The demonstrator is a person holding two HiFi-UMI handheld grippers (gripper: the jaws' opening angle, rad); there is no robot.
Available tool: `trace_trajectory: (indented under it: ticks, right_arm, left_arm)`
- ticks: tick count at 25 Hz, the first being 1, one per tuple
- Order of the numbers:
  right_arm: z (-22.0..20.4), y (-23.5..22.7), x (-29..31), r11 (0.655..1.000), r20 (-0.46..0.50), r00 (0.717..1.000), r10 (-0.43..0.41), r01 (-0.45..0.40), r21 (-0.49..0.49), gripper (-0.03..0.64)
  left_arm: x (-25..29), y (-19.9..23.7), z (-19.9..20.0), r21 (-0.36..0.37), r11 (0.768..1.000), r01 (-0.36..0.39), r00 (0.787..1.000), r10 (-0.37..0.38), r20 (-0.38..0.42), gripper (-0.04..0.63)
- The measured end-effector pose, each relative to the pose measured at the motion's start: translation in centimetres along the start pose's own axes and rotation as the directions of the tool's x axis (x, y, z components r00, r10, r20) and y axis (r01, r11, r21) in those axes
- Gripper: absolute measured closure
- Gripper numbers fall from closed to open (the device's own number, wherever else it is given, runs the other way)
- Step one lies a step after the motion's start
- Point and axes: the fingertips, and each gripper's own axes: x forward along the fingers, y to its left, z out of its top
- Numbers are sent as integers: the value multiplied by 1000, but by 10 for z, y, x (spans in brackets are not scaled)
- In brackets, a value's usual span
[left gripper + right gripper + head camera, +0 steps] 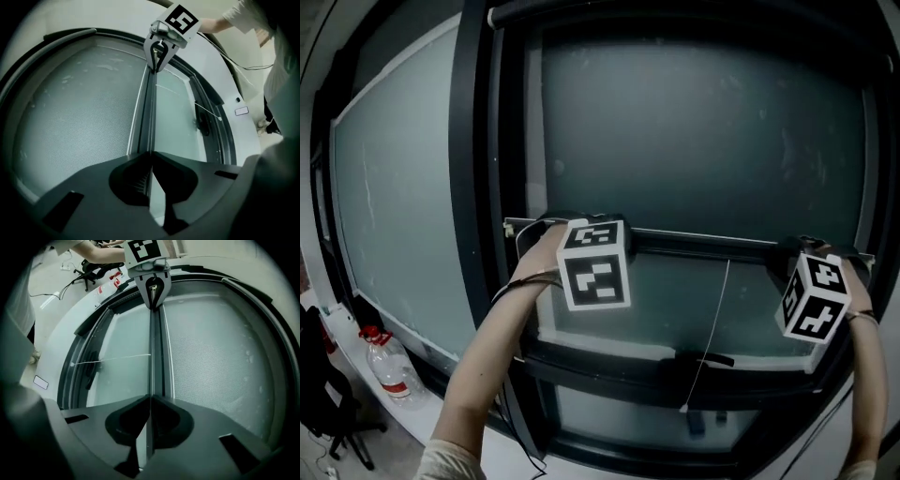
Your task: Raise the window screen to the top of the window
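The window screen's grey mesh (694, 131) covers the upper pane, and its thin bottom bar (703, 242) runs level across the window at mid height. My left gripper (581, 228) is shut on the bar's left part, my right gripper (811, 247) on its right end. In the left gripper view the jaws (150, 157) pinch the bar's edge (146, 108), which runs away to the right gripper (158, 65). The right gripper view shows its jaws (150, 399) closed on the same bar (154, 352), with mesh (215, 357) beside it.
A pull cord (717, 328) hangs from the bar down to a dark window handle (703, 358) on the lower frame. A plastic bottle (389, 366) stands on the sill at lower left. A wide fixed pane (403, 187) lies to the left.
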Motion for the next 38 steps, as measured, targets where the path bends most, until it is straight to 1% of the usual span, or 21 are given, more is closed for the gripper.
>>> trace_trajectory:
  ticks: [3,6,8,11,14,16,17,19,22,23,25,26,27,30,31,32,35,37,38]
  right_arm:
    - [1,-47,-17,998,9,998,-55,55,-17,597]
    - [4,-91,-31,994,24,994,-109,110,-11,597]
    - [7,-113,-35,990,14,990,-141,141,-25,597]
    - [7,-150,-45,984,-3,985,-175,175,-37,597]
    - [4,-197,-61,968,-27,968,-249,247,-42,597]
    - [5,-229,-70,951,-44,951,-307,304,-56,597]
    - [5,-242,-74,946,-51,946,-321,319,-51,597]
    - [5,-266,-81,940,-59,938,-342,341,-30,597]
    - [7,-302,-92,905,-52,903,-426,424,-40,597]
    - [7,-312,-94,894,-45,893,-448,446,-41,597]
    - [6,-329,-98,883,-30,882,-469,469,-29,597]
    - [5,-338,-102,876,-27,876,-482,481,-24,597]
    - [5,-347,-106,866,-29,866,-500,500,-25,597]
    - [7,-375,-115,829,-54,827,-560,559,-26,597]
    - [7,-383,-117,819,-64,817,-573,573,-23,597]
    - [7,-388,-117,814,-75,811,-580,581,-19,595]
    - [6,-394,-117,817,-105,812,-575,576,-22,592]
    - [6,-395,-118,809,-116,802,-586,587,-30,592]
    - [7,-395,-118,801,-119,794,-596,598,-26,592]
  left_arm:
    - [-22,43,8,-9,1000,-15,1000,15,25,578]
    - [-41,84,15,-1,999,-47,998,47,41,578]
    - [-49,104,15,13,996,-86,996,85,32,578]
    - [-61,139,19,49,984,-174,985,174,3,578]
    - [-78,185,31,88,958,-271,961,275,-32,578]
    - [-90,216,37,115,935,-335,937,344,-68,578]
    - [-95,230,39,130,925,-357,925,370,-90,578]
    - [-102,252,44,152,911,-384,906,403,-127,580]
    - [-117,287,50,152,889,-433,881,453,-137,580]
    - [-121,297,51,143,884,-445,877,462,-134,580]
    - [-126,312,54,124,883,-454,874,468,-133,580]
    - [-129,320,56,123,879,-462,869,476,-137,580]
    - [-134,329,58,129,869,-478,858,493,-144,580]
    - [-147,356,63,157,824,-544,809,565,-163,580]
    - [-149,362,64,153,815,-560,798,579,-165,578]
    - [-151,367,64,143,810,-569,794,586,-164,578]
    - [-153,370,66,132,808,-573,794,588,-154,578]
    - [-154,370,68,121,795,-594,783,606,-139,578]
    - [-155,371,68,97,788,-607,779,615,-123,578]
